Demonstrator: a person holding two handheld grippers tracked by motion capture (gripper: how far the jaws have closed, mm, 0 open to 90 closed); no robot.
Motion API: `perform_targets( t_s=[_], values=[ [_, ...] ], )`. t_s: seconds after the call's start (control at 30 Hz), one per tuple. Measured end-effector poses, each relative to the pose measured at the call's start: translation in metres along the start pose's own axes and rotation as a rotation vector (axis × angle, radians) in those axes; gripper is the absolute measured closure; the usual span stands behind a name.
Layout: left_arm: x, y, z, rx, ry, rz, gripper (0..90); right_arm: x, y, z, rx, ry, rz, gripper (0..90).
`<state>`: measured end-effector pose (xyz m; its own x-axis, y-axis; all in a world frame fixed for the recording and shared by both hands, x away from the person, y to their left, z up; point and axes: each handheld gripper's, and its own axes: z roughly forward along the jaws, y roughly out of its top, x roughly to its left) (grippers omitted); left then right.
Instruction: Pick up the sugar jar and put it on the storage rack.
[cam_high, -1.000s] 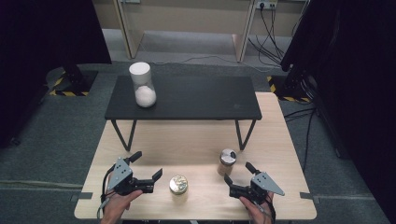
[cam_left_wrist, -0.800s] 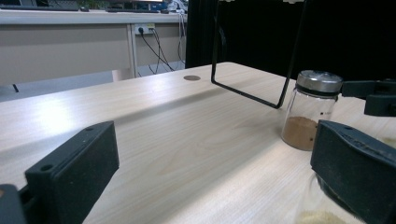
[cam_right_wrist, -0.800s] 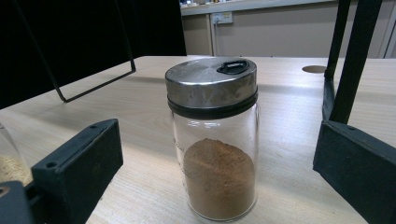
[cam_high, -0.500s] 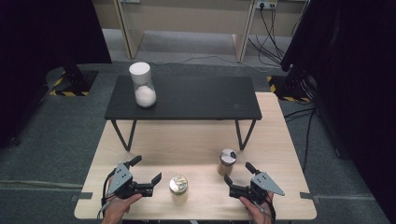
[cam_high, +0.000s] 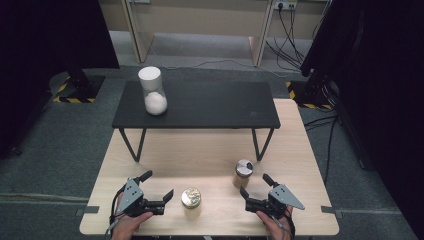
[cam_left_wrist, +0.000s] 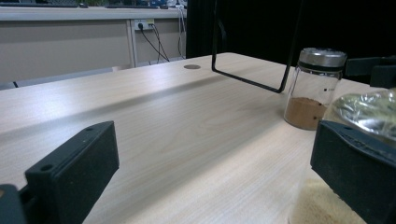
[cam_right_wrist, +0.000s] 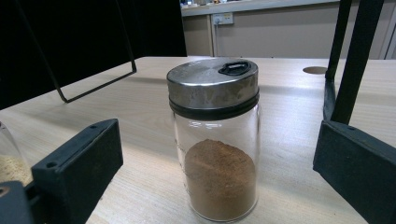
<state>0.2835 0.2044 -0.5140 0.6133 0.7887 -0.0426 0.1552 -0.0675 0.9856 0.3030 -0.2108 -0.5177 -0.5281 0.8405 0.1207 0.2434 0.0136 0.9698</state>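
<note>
On the light wooden table (cam_high: 210, 145) a jar with a gold lid (cam_high: 191, 198) stands near the front edge. It holds pale grains, and its edge (cam_left_wrist: 369, 112) shows past the right jaw in the left gripper view. My left gripper (cam_high: 157, 186) is open just left of that jar, with nothing between its jaws (cam_left_wrist: 215, 140). A glass spice jar with a silver lid (cam_high: 243, 173) holds brown powder (cam_right_wrist: 219, 177). It stands upright just ahead of my right gripper (cam_high: 255, 185), which is open; the jar appears centred between the jaws (cam_right_wrist: 217, 154), apart from both.
A low black table (cam_high: 200, 102) on thin metal legs stands on the far half of the wooden table. At its left end is a white-capped jar of white powder (cam_high: 152, 97). Cables and black stands are on the floor beyond.
My left gripper has drifted slightly toward the front edge and the gold-lidded jar. The right gripper and both jars have stayed put.
</note>
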Motion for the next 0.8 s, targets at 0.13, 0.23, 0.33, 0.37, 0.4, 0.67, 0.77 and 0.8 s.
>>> perform_targets(
  t_s=[0.13, 0.23, 0.33, 0.37, 0.4, 0.67, 0.77, 0.8],
  values=[
    [-0.002, -0.004, -0.001, 0.004, -0.002, 0.004, 0.5, 0.0, 0.0, 0.0, -0.001, 0.0, 0.001, 1.8],
    [-0.003, -0.006, -0.002, 0.006, -0.001, 0.003, 0.5, 0.0, 0.0, 0.0, -0.001, 0.0, 0.0, 1.8],
    [-0.003, -0.007, -0.003, 0.007, -0.001, 0.006, 0.5, 0.0, 0.0, 0.0, -0.002, 0.0, 0.001, 1.8],
    [-0.004, -0.008, -0.003, 0.009, 0.001, 0.008, 0.5, -0.001, 0.0, 0.0, -0.002, 0.001, 0.002, 1.8],
    [-0.004, -0.008, -0.003, 0.009, 0.001, 0.008, 0.5, -0.001, 0.0, 0.0, -0.002, 0.001, 0.002, 1.8],
    [-0.009, -0.012, -0.008, 0.009, -0.003, 0.013, 0.5, 0.0, 0.0, 0.0, -0.002, 0.008, 0.0, 1.8],
    [-0.01, -0.013, -0.009, 0.01, -0.004, 0.013, 0.5, 0.0, 0.0, 0.0, -0.003, 0.01, 0.001, 1.8],
    [-0.01, -0.013, -0.009, 0.011, -0.005, 0.013, 0.5, 0.0, 0.0, 0.0, -0.002, 0.011, 0.0, 1.8]
  ],
)
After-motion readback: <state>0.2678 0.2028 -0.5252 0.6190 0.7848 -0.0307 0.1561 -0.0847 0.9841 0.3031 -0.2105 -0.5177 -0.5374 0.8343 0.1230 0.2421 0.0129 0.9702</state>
